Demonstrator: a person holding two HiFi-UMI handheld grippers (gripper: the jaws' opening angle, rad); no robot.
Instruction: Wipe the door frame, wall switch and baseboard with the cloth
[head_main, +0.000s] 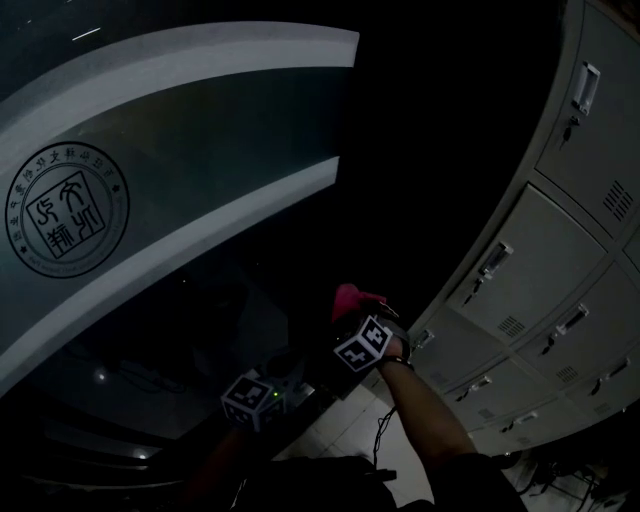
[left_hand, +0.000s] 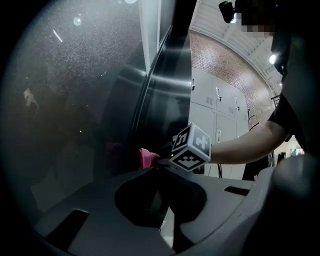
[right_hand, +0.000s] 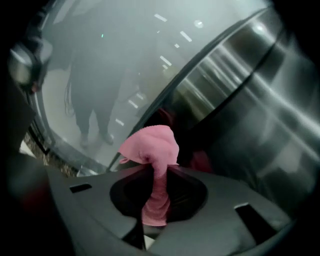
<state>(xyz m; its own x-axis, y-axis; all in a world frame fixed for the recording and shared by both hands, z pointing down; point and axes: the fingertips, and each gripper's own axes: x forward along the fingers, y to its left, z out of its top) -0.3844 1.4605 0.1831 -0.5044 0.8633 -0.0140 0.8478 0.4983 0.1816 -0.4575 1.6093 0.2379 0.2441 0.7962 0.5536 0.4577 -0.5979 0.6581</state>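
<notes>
The right gripper's (right_hand: 159, 167) jaws are closed on the pink cloth (right_hand: 150, 145), a rolled strip of it pinched between them and a bunched head bulging out past the tips. That head sits against the dark metal door frame (right_hand: 225, 75), low down, just beside the glass panel (right_hand: 100, 65); a faint pink reflection shows in the metal next to it. The left gripper's (left_hand: 152, 197) jaws stand together with nothing between them, as far as the dim light shows. It hangs near and just below the right gripper, aimed at the same strip of frame, well short of the cloth. In the head view, the glass carries pale frosted bands (head_main: 180, 65) and a round seal (head_main: 67, 210). Grey lockers (head_main: 540, 260) stand to the right, and light floor tiles (head_main: 345, 425) lie below the person's right forearm (head_main: 425, 410).
</notes>
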